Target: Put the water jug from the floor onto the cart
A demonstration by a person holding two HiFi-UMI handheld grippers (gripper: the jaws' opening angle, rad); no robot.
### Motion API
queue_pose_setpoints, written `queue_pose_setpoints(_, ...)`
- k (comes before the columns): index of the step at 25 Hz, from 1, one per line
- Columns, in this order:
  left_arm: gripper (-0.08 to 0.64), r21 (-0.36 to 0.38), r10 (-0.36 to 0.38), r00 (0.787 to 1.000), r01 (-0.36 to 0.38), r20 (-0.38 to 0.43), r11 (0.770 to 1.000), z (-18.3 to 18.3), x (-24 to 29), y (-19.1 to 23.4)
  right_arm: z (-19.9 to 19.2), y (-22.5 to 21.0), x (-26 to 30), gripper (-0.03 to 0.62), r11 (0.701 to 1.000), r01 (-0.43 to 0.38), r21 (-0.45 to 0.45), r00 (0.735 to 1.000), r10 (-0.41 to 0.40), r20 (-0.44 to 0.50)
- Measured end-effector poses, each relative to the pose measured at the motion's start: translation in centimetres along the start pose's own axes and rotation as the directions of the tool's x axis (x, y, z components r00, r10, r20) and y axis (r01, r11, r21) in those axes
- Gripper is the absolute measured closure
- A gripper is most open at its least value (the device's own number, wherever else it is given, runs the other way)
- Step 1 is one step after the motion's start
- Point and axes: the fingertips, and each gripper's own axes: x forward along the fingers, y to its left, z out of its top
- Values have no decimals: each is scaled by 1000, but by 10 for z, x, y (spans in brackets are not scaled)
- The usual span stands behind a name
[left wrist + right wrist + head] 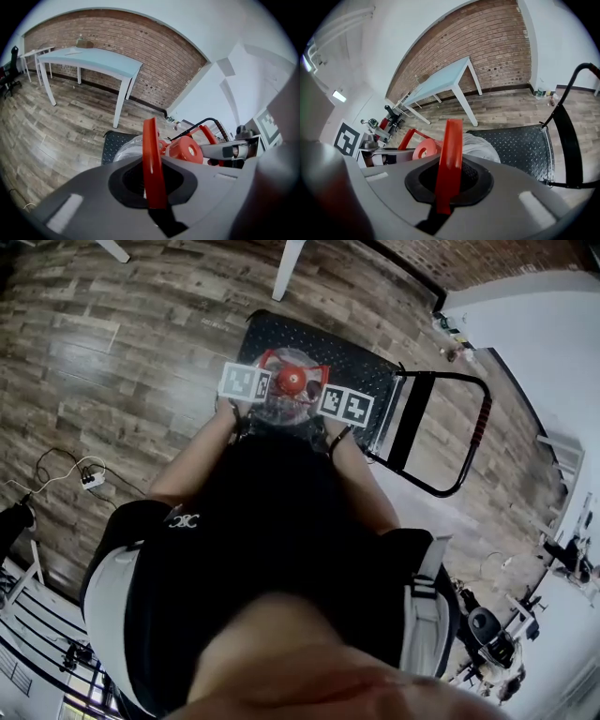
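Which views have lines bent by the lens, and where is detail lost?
Left gripper view: fisheye arches the brick wall, and the corners go black. Right gripper view: the same arching and black corners. Head view: the floor planks curve, and the person's black shirt shows almost no detail.

A white table (pixel 93 61) is standing on the wooden floor (pixel 112 362) near the brick wall (pixel 150 56). A white power strip (pixel 92 480) is lying on the boards, its cable (pixel 52 465) curling beside it. A dark chair (pixel 10 77) is sitting past the table.
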Motion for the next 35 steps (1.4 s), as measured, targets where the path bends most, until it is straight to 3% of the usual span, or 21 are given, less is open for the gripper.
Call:
queue_pose_setpoints(15,534,-84,44,984,-60,-175,995,-2,69,14,11,-53,57,561,998,0,-55,995,-5,-95)
queue_pose_setpoints(20,534,-94,70,978,-90,-197,992,-8,94,24,14,-65,78,557,989,26,-143,993,-41,-108)
queue_pose_setpoints(29,526,-38,99,973,-109,-211,993,-15,126,35,3,-87,106,549,986,37,-163,988,-60,-140)
queue_pose_setpoints(35,532,-117,65,977,-90,-201,989,-20,131,44,-1,-90,113,557,988,47,-145,987,-68,-145)
